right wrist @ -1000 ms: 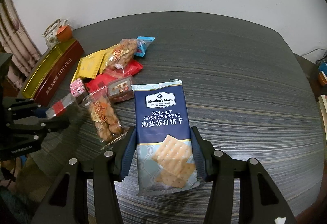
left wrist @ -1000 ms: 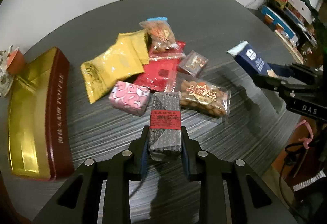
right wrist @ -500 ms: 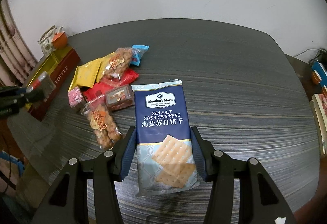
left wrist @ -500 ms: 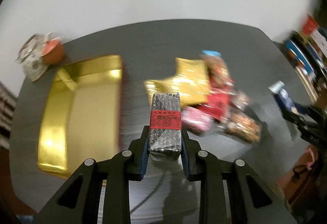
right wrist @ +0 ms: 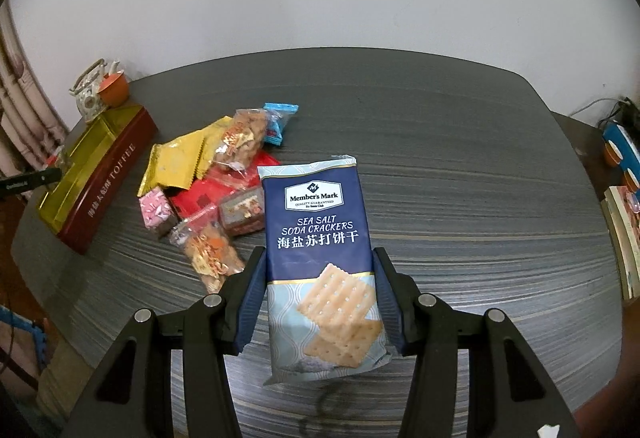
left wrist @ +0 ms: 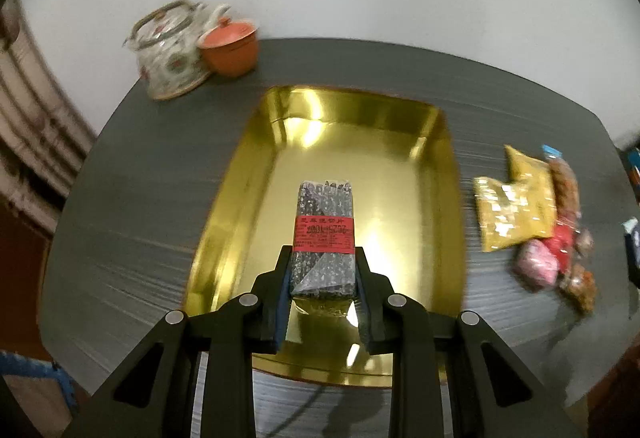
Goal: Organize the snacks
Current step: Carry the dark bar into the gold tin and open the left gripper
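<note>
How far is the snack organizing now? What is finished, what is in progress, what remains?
Finished: nothing; the gold tin shows no snack lying inside. In progress: the left gripper holds the black sesame bar over the tin, and the right gripper holds the soda crackers. Remaining: the snack pile on the table.

Right gripper (right wrist: pixel 320 270): clamping the crackers (right wrist: pixel 322 258), pack sticking out past the fingertips.
Snack pile (right wrist: pixel 216 178): lying left of the fingers, beyond the tips.
Tin (right wrist: pixel 100 178): sitting farther left, teapot (right wrist: pixel 90 94) behind it.
Table (right wrist: pixel 460 178): stretching ahead.
</note>
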A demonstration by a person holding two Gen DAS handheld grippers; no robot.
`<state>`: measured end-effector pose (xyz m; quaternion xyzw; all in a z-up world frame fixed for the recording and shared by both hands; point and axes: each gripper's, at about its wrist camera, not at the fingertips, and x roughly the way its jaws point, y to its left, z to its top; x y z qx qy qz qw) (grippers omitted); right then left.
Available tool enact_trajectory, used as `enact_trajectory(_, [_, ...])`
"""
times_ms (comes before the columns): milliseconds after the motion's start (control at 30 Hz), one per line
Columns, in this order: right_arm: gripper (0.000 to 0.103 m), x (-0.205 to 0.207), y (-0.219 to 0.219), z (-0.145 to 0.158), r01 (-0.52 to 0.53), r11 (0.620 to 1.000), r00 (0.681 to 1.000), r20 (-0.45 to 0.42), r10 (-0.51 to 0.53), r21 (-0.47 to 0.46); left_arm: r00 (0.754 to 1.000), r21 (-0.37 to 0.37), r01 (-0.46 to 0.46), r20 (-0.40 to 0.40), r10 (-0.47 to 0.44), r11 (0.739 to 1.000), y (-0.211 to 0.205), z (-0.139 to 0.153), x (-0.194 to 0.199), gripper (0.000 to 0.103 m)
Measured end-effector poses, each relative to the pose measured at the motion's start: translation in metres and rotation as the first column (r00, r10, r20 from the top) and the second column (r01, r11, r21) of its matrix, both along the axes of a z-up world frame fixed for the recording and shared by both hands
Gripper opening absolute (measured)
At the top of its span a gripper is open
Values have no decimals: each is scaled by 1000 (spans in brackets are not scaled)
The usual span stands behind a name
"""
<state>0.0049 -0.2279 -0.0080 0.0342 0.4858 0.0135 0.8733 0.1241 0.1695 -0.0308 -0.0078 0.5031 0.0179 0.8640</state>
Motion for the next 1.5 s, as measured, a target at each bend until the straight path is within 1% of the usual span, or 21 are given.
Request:
enact_trajectory(167, [48, 10, 26, 3, -31, 1000, 1000, -3, 31, 0, 1000, -7, -25, -15, 25, 1000, 17, -15, 0, 28])
enact_trajectory(300, [48, 20, 54, 7, -76, 997, 997, 2, 76, 3, 1000, -2, -22, -18, 22, 1000, 21, -19, 3, 28])
enact_trajectory(500, [48, 34, 94, 13, -151, 988, 988, 19, 150, 13, 999, -25, -16, -41, 15, 1000, 23, -28, 6, 28])
enact_trajectory(667, [48, 43, 123, 12, -207, 978, 978, 22, 207, 22, 998, -34, -4, -58, 2, 999, 20, -34, 10, 28])
enact_trajectory(1033, [48, 51, 170, 9, -299, 953, 954, 21, 298, 45, 995, -27, -20, -99, 17, 999, 20, -42, 11, 28])
enact_trajectory(1300, [48, 56, 197, 8, -343, 938, 939, 19, 343, 52, 995, -27, -16, -102, 13, 1000, 18, -42, 11, 28])
enact_trajectory(1500, [48, 60, 214, 11, -370, 927, 929, 25, 370, 53, 994, -30, -30, -110, 27, 999, 21, -44, 13, 29])
